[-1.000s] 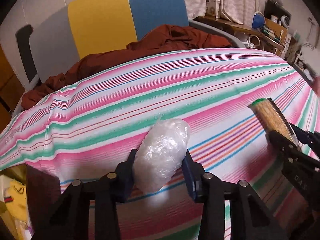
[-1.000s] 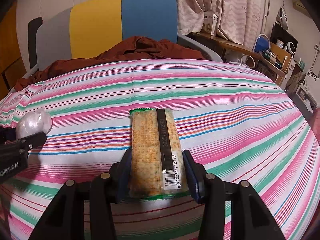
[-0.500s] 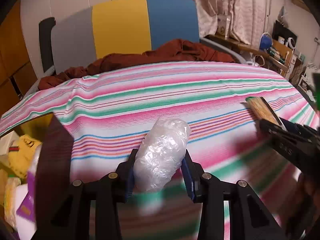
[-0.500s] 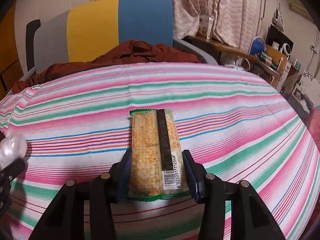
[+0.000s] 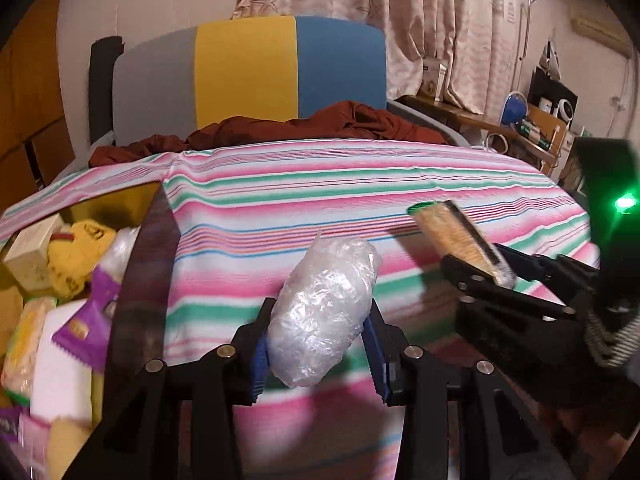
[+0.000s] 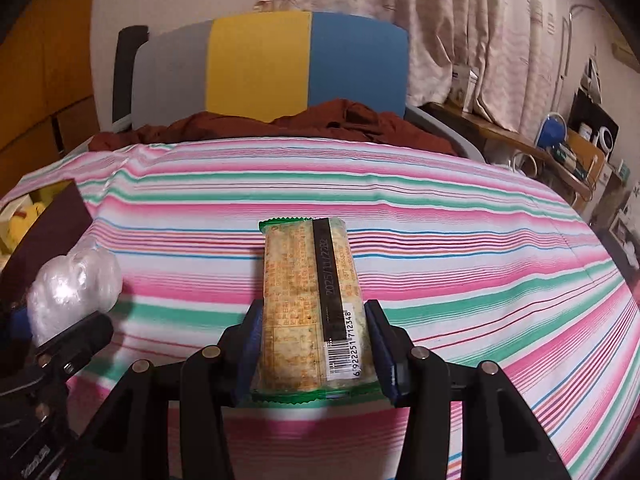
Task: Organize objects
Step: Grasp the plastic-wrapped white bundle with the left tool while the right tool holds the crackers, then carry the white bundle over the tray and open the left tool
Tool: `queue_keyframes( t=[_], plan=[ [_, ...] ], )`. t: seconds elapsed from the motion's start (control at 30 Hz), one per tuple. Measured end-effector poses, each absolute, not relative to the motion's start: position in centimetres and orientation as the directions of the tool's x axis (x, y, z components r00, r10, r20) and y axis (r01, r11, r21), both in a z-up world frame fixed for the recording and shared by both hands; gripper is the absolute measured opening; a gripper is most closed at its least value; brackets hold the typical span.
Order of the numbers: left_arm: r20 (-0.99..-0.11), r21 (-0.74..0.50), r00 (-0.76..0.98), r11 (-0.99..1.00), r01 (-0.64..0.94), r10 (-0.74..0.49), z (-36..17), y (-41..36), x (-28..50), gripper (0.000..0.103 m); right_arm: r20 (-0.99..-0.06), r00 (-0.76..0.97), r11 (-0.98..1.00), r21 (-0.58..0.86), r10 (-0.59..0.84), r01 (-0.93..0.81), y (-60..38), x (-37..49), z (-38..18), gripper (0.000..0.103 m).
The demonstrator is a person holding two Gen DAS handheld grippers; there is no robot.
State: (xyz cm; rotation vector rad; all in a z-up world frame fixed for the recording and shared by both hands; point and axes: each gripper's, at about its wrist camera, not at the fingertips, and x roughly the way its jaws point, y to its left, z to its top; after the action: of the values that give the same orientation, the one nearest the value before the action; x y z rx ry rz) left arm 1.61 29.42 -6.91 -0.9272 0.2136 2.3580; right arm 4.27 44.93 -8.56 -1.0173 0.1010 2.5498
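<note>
My left gripper (image 5: 316,354) is clamped on a crumpled clear plastic bundle (image 5: 322,312), held above the striped bed (image 5: 360,184). My right gripper (image 6: 314,354) pinches a cracker packet (image 6: 308,300) at its near end, also over the bed. Only the left view looks into the open box (image 5: 132,264) at the bed's left edge, crowded with snack packs and a yellow plush. Only the right view shows the packet's barcode, 6 922251 712348, and a date starting 2025/11.
</note>
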Motion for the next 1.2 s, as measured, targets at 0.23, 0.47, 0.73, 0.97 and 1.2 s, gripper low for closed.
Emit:
queue_keyframes(
  t=[0.23,0.47,0.73,0.97,1.2],
  plan=[
    [-0.655,-0.147,-0.537,-0.787,-0.6,0.532,-5.2,26.5,4.2,0.042,-0.701,-0.633,-0.899,-0.024,0.327,-0.438,46.5,4.4,-9.2,0.049],
    [-0.599,-0.178,-0.572,-0.79,-0.587,0.56,-1.9,22.2,5.2,0.042,-0.706,-0.624,-0.871,0.021,0.335,-0.49,47.9,5.0,-9.3,0.049],
    [-0.606,-0.241,-0.633,-0.87,-0.431,0.481,-0.4,15.0,1.9,0.042,-0.665,-0.65,-0.894,-0.06,0.368,-0.445,45.6,5.2,-8.8,0.049],
    [-0.667,-0.266,-0.641,-0.925,-0.273,0.381,-1.8,9.5,-2.1,0.043,-0.603,-0.709,-0.916,-0.096,0.365,-0.39,43.6,5.9,-7.7,0.049],
    [-0.705,-0.302,-0.607,-0.93,-0.211,0.367,-3.2,6.8,-3.7,0.076,-0.594,-0.743,-0.938,-0.058,0.308,-0.342,41.7,6.7,-6.7,0.049]
  ],
)
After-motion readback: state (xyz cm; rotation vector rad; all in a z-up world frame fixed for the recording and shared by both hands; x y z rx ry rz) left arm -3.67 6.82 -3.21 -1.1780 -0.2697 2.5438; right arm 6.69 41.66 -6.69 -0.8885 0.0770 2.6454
